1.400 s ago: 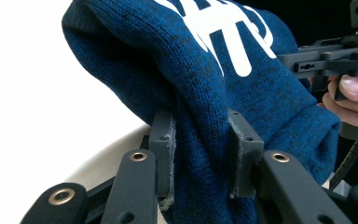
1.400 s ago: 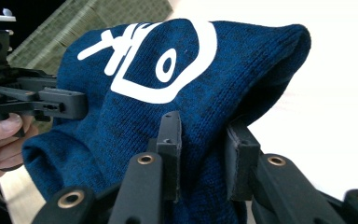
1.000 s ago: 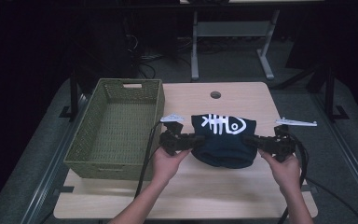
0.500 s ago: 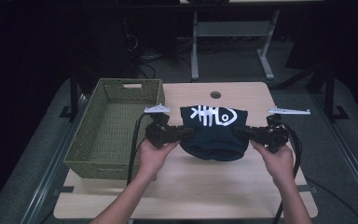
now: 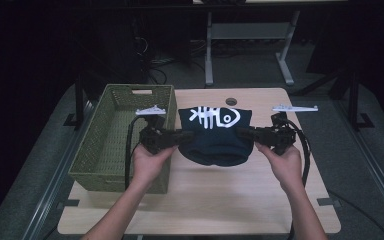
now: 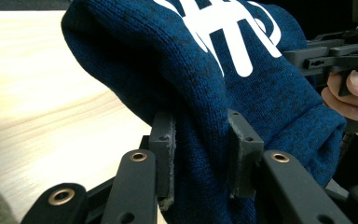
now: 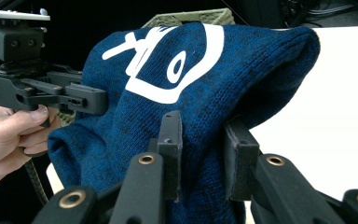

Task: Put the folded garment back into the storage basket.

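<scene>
Jaws of left gripper (image 5: 177, 136) and right gripper (image 5: 244, 133) clamp opposite sides of dark blue knitted garment with white fish-skeleton print (image 5: 215, 135), bunched, sagging between them above light wooden table (image 5: 260, 200), beside green woven basket (image 5: 107, 145).

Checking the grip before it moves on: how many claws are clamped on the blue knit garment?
2: the left claw grips its left edge, the right claw its right edge, holding the blue knit garment above the table.

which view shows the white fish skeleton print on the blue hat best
The high view: the whole fish skeleton print faces that camera on the blue hat. The left gripper view catches part of it cut off at the top edge; the right gripper view shows the head end slanted.
</scene>
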A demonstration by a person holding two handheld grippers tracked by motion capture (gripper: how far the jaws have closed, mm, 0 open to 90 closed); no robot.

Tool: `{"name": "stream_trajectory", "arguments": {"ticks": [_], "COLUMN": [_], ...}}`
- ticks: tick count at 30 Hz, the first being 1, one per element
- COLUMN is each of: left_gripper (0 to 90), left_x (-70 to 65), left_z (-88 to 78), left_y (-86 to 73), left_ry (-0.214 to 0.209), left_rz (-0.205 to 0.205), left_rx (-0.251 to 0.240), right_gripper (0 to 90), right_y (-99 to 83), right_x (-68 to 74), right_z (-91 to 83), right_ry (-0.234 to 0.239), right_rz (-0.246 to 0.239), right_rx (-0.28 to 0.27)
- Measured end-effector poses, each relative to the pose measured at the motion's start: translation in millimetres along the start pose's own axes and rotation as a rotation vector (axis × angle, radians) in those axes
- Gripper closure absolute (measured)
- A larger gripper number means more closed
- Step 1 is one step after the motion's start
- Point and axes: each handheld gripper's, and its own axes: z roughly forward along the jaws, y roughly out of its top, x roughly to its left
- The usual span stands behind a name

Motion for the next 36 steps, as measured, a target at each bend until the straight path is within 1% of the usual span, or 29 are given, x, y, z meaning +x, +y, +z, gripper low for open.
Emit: {"name": "stream_trajectory", "arguments": {"ticks": [7, 9, 16, 17, 20, 23, 25, 27, 36], "left_gripper": [67.7, 67.7, 67.7, 67.7, 67.7, 67.7, 67.7, 67.7, 67.6], "left_x": [8.7, 11.3, 17.7, 18.5, 21.7, 24.6, 27.3, 30.9, 45.1], "left_z": [-16.6, -21.5, -34.9, -37.2, -43.9, -50.6, -55.1, -59.5, -78.1], "left_y": [3.0, 4.0, 6.8, 7.3, 8.7, 9.8, 10.1, 10.1, 9.0], "left_ry": [0.023, 0.027, 0.049, 0.052, 0.057, 0.074, 0.082, 0.088, 0.128], "left_rz": [-0.004, -0.006, -0.009, -0.006, -0.01, -0.011, -0.009, -0.017, -0.032], "left_rx": [-0.011, -0.013, -0.022, -0.023, -0.029, -0.03, -0.03, -0.031, -0.031], "right_gripper": [71.9, 71.9, 71.9, 71.9, 71.9, 71.9, 71.9, 71.9, 71.8], "right_y": [8.8, 10.1, 20.0, 22.7, 25.0, 28.7, 31.4, 33.4, 38.4], "right_x": [10.4, 11.5, 22.4, 26.0, 28.9, 35.0, 39.0, 42.6, 54.2], "right_z": [16.5, 18.4, 30.3, 33.5, 36.5, 42.4, 47.0, 51.8, 76.9], "right_ry": [0.025, 0.029, 0.043, 0.046, 0.049, 0.056, 0.057, 0.062, 0.08], "right_rz": [-0.01, -0.012, -0.03, -0.034, -0.037, -0.037, -0.04, -0.043, -0.052], "right_rx": [0.007, 0.01, 0.013, 0.014, 0.012, 0.012, 0.015, 0.019, 0.032]}}
